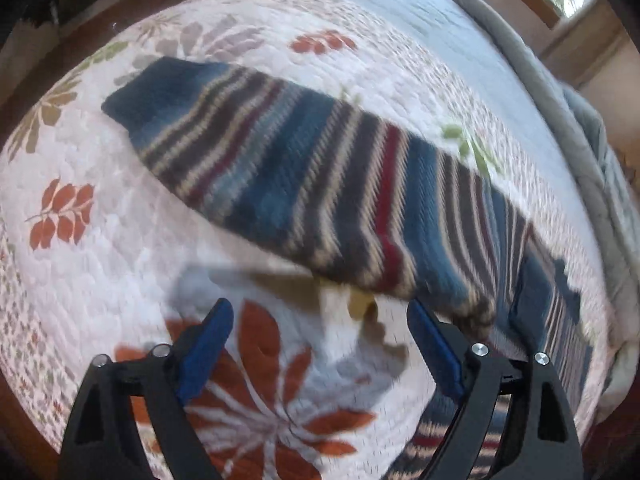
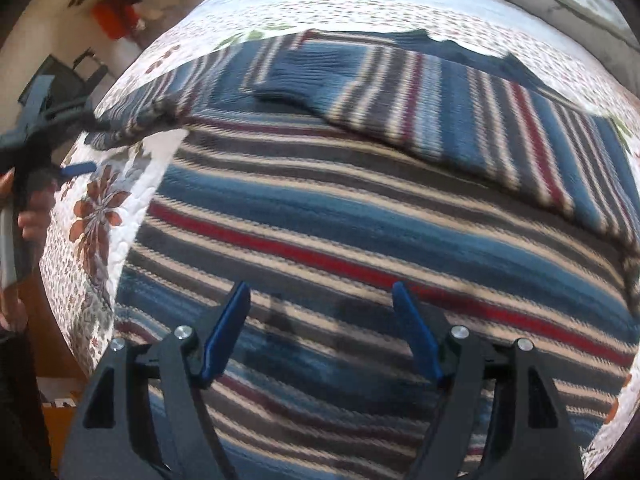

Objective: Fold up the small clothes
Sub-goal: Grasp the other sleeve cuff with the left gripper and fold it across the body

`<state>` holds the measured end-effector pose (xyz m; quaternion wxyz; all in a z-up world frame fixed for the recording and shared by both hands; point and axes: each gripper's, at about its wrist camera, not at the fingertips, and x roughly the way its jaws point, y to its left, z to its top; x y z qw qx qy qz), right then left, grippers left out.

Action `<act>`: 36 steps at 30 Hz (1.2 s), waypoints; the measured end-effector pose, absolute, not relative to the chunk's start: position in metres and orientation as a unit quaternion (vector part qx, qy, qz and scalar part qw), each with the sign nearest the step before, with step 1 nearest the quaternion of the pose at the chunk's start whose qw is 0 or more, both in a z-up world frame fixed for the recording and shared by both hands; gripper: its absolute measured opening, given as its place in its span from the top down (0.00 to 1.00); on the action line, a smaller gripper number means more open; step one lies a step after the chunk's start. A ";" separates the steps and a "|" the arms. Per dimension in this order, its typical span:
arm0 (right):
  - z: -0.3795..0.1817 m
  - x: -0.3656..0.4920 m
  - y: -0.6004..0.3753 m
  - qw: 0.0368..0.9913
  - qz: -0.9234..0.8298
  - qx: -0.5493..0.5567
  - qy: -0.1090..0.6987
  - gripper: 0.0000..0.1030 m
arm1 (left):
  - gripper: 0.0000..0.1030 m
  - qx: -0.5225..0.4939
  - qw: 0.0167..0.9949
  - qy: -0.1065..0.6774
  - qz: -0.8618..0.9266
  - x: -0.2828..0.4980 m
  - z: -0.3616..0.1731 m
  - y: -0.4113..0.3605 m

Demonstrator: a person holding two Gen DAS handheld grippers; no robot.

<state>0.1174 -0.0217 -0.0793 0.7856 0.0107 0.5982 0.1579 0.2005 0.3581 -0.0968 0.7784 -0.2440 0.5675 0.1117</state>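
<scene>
No readable txt, labels, brands or nos. showed in either view; striped sweater (image 2: 360,216) and floral quilt (image 1: 120,280) carried patterns only, no lettering.

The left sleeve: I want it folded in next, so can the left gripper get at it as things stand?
Probably yes. The left gripper hangs open and empty over the quilt, with the sleeve lying flat just ahead and nothing between them.
</scene>
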 end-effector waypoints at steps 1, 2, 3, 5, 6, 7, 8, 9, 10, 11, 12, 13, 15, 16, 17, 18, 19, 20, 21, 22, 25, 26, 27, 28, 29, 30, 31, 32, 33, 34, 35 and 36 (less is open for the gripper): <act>-0.080 0.118 -0.018 0.786 0.157 0.006 0.598 0.29 | 0.14 -0.247 0.781 0.561 0.119 0.203 -0.095 0.366; -0.082 0.120 -0.014 0.786 0.154 0.001 0.599 0.29 | 0.14 -0.249 0.783 0.555 0.129 0.204 -0.094 0.374; -0.084 0.123 -0.012 0.786 0.152 -0.002 0.599 0.29 | 0.14 -0.249 0.784 0.551 0.143 0.208 -0.094 0.385; -0.088 0.130 -0.009 0.786 0.146 -0.005 0.601 0.29 | 0.14 -0.250 0.780 0.550 0.164 0.213 -0.097 0.402; -0.090 0.135 -0.007 0.785 0.142 -0.007 0.603 0.29 | 0.14 -0.251 0.776 0.551 0.175 0.217 -0.101 0.412; -0.093 0.138 -0.005 0.784 0.141 -0.009 0.604 0.29 | 0.14 -0.253 0.772 0.555 0.181 0.221 -0.105 0.420; -0.097 0.142 -0.003 0.782 0.138 -0.013 0.607 0.29 | 0.14 -0.256 0.766 0.560 0.184 0.225 -0.109 0.426; -0.103 0.146 -0.001 0.778 0.135 -0.016 0.613 0.28 | 0.14 -0.268 0.759 0.566 0.181 0.229 -0.115 0.433; -0.107 0.148 0.000 0.775 0.134 -0.017 0.618 0.25 | 0.15 -0.280 0.754 0.568 0.176 0.232 -0.120 0.438; -0.111 0.150 0.002 0.773 0.134 -0.017 0.620 0.24 | 0.15 -0.289 0.750 0.569 0.172 0.235 -0.124 0.441; -0.113 0.151 0.003 0.774 0.134 -0.019 0.619 0.22 | 0.15 -0.292 0.749 0.570 0.171 0.238 -0.127 0.444; -0.113 0.150 0.005 0.776 0.135 -0.023 0.616 0.20 | 0.15 -0.293 0.751 0.567 0.168 0.241 -0.128 0.446; -0.114 0.148 0.007 0.780 0.137 -0.031 0.610 0.19 | 0.15 -0.292 0.759 0.560 0.162 0.246 -0.126 0.448; -0.114 0.147 0.008 0.782 0.138 -0.034 0.607 0.19 | 0.15 -0.293 0.760 0.557 0.161 0.247 -0.126 0.450; -0.114 0.147 0.008 0.783 0.139 -0.036 0.605 0.19 | 0.15 -0.298 0.760 0.556 0.159 0.249 -0.126 0.452; -0.114 0.146 0.008 0.784 0.139 -0.036 0.604 0.19 | 0.17 -0.304 0.758 0.556 0.157 0.252 -0.128 0.454; -0.113 0.147 0.006 0.785 0.141 -0.029 0.602 0.19 | 0.21 -0.303 0.759 0.555 0.158 0.253 -0.129 0.455; -0.114 0.146 0.004 0.786 0.142 -0.024 0.601 0.19 | 0.34 -0.298 0.759 0.556 0.159 0.254 -0.129 0.455; -0.113 0.146 0.001 0.785 0.145 -0.013 0.602 0.20 | 0.52 -0.289 0.762 0.555 0.163 0.256 -0.128 0.455; -0.112 0.146 0.000 0.785 0.146 -0.010 0.602 0.22 | 0.65 -0.295 0.764 0.550 0.161 0.257 -0.127 0.457; -0.109 0.144 -0.006 0.785 0.154 -0.008 0.600 0.23 | 0.89 -0.348 0.758 0.527 0.161 0.253 -0.126 0.465; -0.108 0.142 -0.008 0.785 0.155 -0.007 0.600 0.23 | 0.89 -0.349 0.761 0.520 0.166 0.252 -0.122 0.463; -0.106 0.140 -0.012 0.785 0.157 -0.003 0.600 0.23 | 0.90 -0.327 0.775 0.513 0.169 0.254 -0.114 0.455; -0.104 0.137 -0.014 0.785 0.158 -0.001 0.599 0.23 | 0.90 -0.303 0.792 0.502 0.170 0.254 -0.104 0.443; -0.103 0.135 -0.018 0.785 0.159 0.000 0.599 0.23 | 0.90 -0.289 0.804 0.492 0.166 0.254 -0.096 0.434; -0.101 0.133 -0.022 0.786 0.159 0.000 0.597 0.23 | 0.90 -0.272 0.823 0.476 0.148 0.254 -0.082 0.418; -0.100 0.130 -0.025 0.788 0.158 0.000 0.596 0.23 | 0.90 -0.261 0.838 0.461 0.127 0.253 -0.069 0.401; -0.098 0.129 -0.030 0.789 0.155 0.000 0.594 0.23 | 0.91 -0.253 0.849 0.451 0.112 0.252 -0.059 0.389; -0.096 0.127 -0.033 0.791 0.153 0.002 0.593 0.23 | 0.91 -0.238 0.864 0.436 0.084 0.250 -0.045 0.367; -0.094 0.126 -0.039 0.793 0.151 0.004 0.591 0.23 | 0.91 -0.227 0.873 0.428 0.062 0.252 -0.035 0.349; -0.093 0.127 -0.044 0.794 0.149 0.006 0.589 0.23 | 0.91 -0.213 0.880 0.422 0.042 0.252 -0.026 0.329; -0.091 0.126 -0.051 0.796 0.143 0.008 0.588 0.23 | 0.91 -0.190 0.888 0.418 0.016 0.250 -0.015 0.303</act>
